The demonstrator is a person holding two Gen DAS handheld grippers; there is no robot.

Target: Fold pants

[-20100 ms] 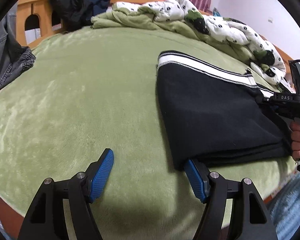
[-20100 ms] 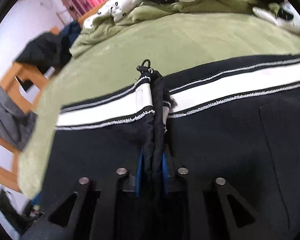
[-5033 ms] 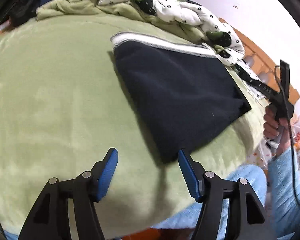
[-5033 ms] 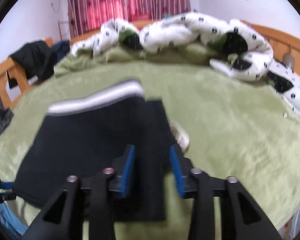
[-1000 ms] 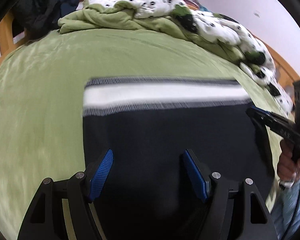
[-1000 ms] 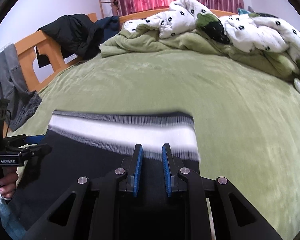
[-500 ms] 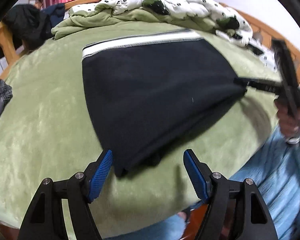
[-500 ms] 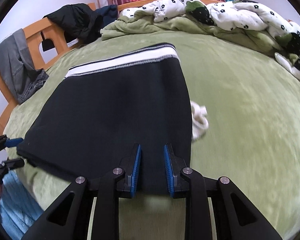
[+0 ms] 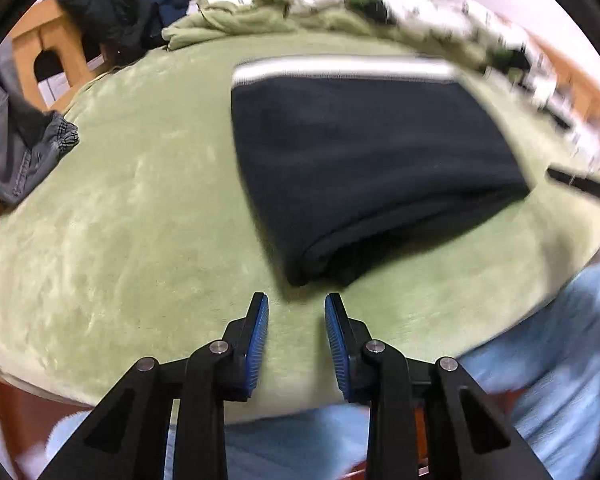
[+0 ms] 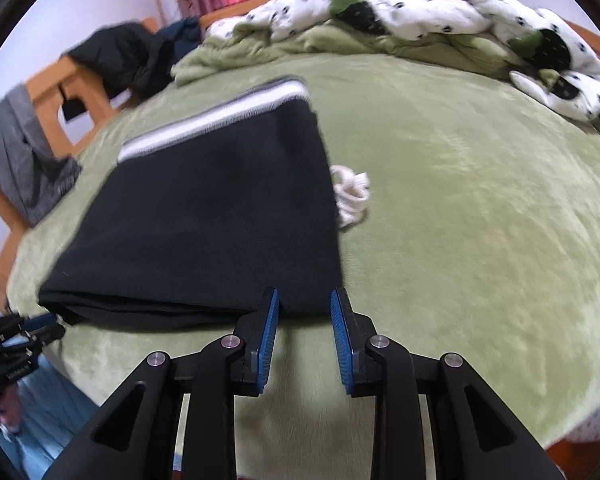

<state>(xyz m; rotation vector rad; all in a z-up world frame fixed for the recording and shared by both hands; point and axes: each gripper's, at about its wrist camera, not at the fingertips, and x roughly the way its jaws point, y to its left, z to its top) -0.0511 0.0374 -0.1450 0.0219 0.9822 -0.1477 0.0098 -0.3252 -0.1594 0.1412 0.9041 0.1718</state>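
Note:
The black pants (image 9: 364, 160) lie folded into a thick rectangle on the green bed, white-striped waistband (image 9: 340, 69) at the far end; they also show in the right wrist view (image 10: 220, 216). A white drawstring (image 10: 352, 196) sticks out at their right side. My left gripper (image 9: 296, 304) hovers just short of the near folded corner, jaws partly open, empty. My right gripper (image 10: 304, 300) sits at the near right corner, jaws partly open, holding nothing. The left gripper also shows in the right wrist view (image 10: 28, 332).
A green blanket (image 10: 480, 220) covers the bed. A rumpled spotted duvet (image 10: 420, 4) is piled at the head. Dark clothes (image 9: 116, 20) and grey trousers (image 9: 16, 144) hang on the wooden bed frame (image 9: 40, 44) at left. The person's blue-clad legs (image 9: 540, 360) are at the near edge.
Both grippers have pulled back toward the bed's near edge, clear of the pants. The left jaws have narrowed; the right jaws have widened slightly. The folded pants stay flat.

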